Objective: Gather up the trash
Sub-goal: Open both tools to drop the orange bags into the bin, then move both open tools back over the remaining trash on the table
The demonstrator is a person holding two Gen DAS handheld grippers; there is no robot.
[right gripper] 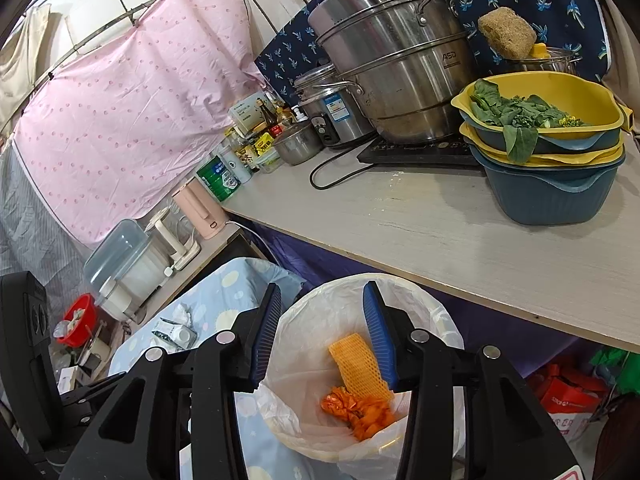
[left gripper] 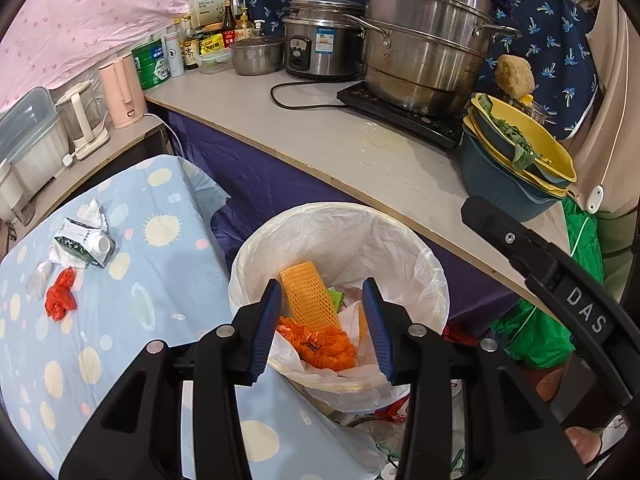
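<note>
Both grippers, left gripper [left gripper: 324, 330] and right gripper [right gripper: 322, 338], fingers apart and empty over the bin [left gripper: 434, 276]; next, pinch the soft, light red bag [left gripper: 60, 294] mid-crumple.

A low bench [left gripper: 168, 280] covered by a blue spotted cloth [left gripper: 132, 344] is seen. On it lie a green carton [left gripper: 82, 242], crumpled white tissue [left gripper: 94, 212], a red plastic scrap [left gripper: 60, 294] and what may be a clear wrapper [left gripper: 38, 278], grouped close together.
</note>
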